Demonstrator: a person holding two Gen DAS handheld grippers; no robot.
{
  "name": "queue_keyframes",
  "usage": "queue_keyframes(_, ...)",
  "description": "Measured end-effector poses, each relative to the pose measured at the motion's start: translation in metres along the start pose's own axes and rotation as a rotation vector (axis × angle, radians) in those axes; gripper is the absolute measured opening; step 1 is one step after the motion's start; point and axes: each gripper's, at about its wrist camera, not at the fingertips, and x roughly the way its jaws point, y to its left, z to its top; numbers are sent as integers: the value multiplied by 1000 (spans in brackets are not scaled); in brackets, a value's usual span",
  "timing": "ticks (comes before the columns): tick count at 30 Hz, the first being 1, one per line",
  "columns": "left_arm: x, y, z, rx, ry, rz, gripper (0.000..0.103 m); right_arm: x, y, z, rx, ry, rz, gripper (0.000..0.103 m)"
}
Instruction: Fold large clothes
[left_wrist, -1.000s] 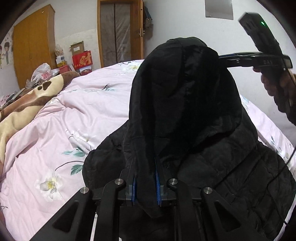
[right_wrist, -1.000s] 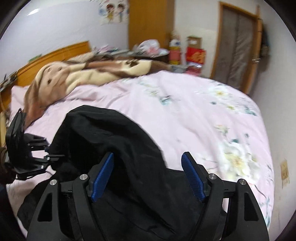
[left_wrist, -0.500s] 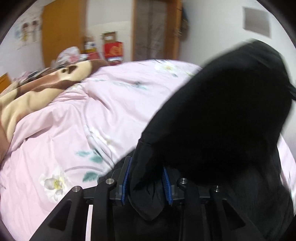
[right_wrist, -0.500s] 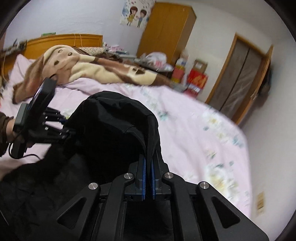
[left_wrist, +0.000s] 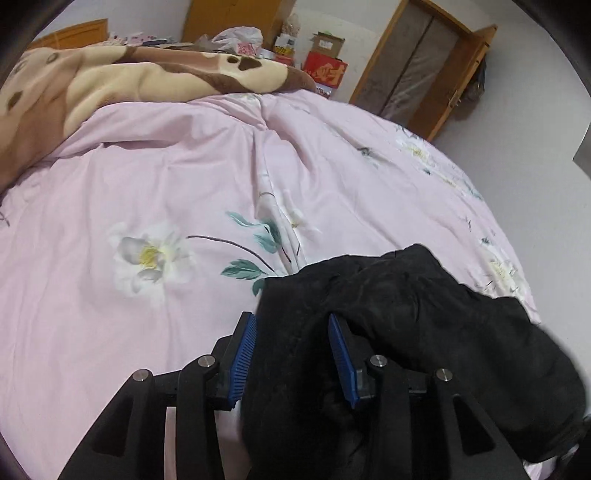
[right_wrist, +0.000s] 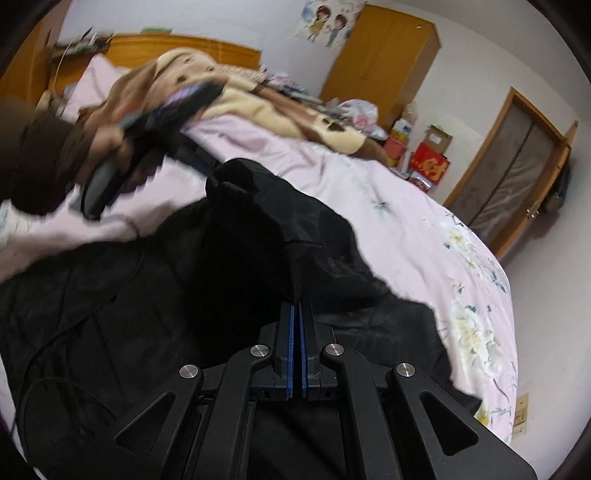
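Observation:
A black padded hooded jacket (right_wrist: 155, 317) lies on the pink flowered bed. My right gripper (right_wrist: 296, 314) is shut on a fold of the jacket's hood (right_wrist: 280, 206) and holds it raised. My left gripper (left_wrist: 291, 332) has its jaws apart, with black jacket fabric (left_wrist: 406, 306) lying loosely between the blue pads (left_wrist: 243, 347). In the right wrist view the left gripper (right_wrist: 147, 122) shows blurred at the upper left, held in a hand above the bed.
The pink duvet (left_wrist: 147, 177) covers the bed. A brown and cream blanket (left_wrist: 122, 74) lies at the head end. Boxes and bags (left_wrist: 321, 59) stand by the far wall beside a wooden door (left_wrist: 417, 62). A wardrobe (right_wrist: 380, 55) stands behind.
My left gripper has opened, let the hood go and swung left, down toward the bed. My right gripper has shut on the hood and keeps it lifted.

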Motion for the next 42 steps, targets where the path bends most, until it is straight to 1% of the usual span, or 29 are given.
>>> queue_keyframes(4,-42,-12,-2,61,-95,-17,42,8,15,-15,20,38,57,2)
queue_keyframes(6,-58,-28,1,111,-131,-25,43,12,22,-22,19,48,61,2)
queue_keyframes(8,-73,-49,2,162,-162,-34,52,16,27,-27,38,70,81,2)
queue_keyframes(10,-79,-74,0,217,-158,-99,57,15,23,-31,83,70,81,2)
queue_keyframes(12,-78,-95,-5,252,-132,-171,57,7,6,-36,202,46,63,2)
queue_keyframes(13,-75,-104,-8,265,-113,-190,58,1,-13,-42,321,24,67,4)
queue_keyframes(14,-71,-113,-12,286,-94,-199,58,-3,-34,-50,447,11,92,7)
queue_keyframes(15,-67,-122,-17,309,-76,-215,58,-5,-54,-61,573,0,115,19)
queue_keyframes(16,-58,-133,-26,333,-17,-249,58,-7,-67,-69,659,-8,121,34)
queue_keyframes(17,-52,-140,-33,341,34,-275,58,-7,-82,-78,742,-18,121,41)
queue_keyframes(18,-46,-147,-43,354,87,-302,58,-6,-93,-86,783,-15,94,51)
queue_keyframes(19,-42,-151,-50,361,108,-301,58,-5,-98,-89,794,-9,64,52)
queue_keyframes(20,-41,-154,-57,372,113,-289,59,-3,-104,-91,811,-8,62,52)
queue_keyframes(21,-41,-157,-64,387,116,-285,63,0,-110,-91,835,-13,102,52)
queue_keyframes(22,-39,-160,-70,397,140,-277,72,5,-117,-93,864,-15,153,55)
queue_keyframes(23,-38,-160,-74,390,155,-277,79,10,-123,-94,893,-12,170,58)
queue_keyframes(24,-38,-159,-77,375,174,-293,81,12,-126,-96,904,-11,170,63)
queue_keyframes(25,-38,-160,-82,367,193,-289,84,16,-131,-96,913,-17,193,63)
queue_keyframes(26,-40,-162,-84,379,184,-271,84,20,-134,-96,926,-19,230,63)
queue_keyframes(28,-46,-172,-92,469,109,-205,87,26,-137,-92,922,-11,256,63)
queue_keyframes(30,-40,-182,-99,516,115,-166,88,32,-140,-90,923,2,275,66)
queue_keyframes(31,-37,-182,-101,519,120,-159,88,37,-141,-90,932,11,289,69)
queue_keyframes(33,-26,-186,-105,524,120,-106,88,43,-143,-94,975,34,324,69)
queue_keyframes(34,-23,-188,-107,530,111,-80,84,44,-145,-94,984,35,328,69)
queue_keyframes(35,-19,-189,-108,533,100,-56,64,47,-148,-94,991,36,335,69)
queue_keyframes(36,-18,-190,-108,541,93,-44,53,49,-150,-93,995,42,345,69)
queue_keyframes(38,-14,-193,-111,581,105,-43,4,57,-159,-96,1023,55,418,69)
queue_keyframes(40,-16,-193,-114,596,104,-38,2,65,-165,-100,1079,56,469,69)
queue_keyframes(42,-24,-192,-115,608,84,-57,1,78,-176,-106,1163,39,509,69)
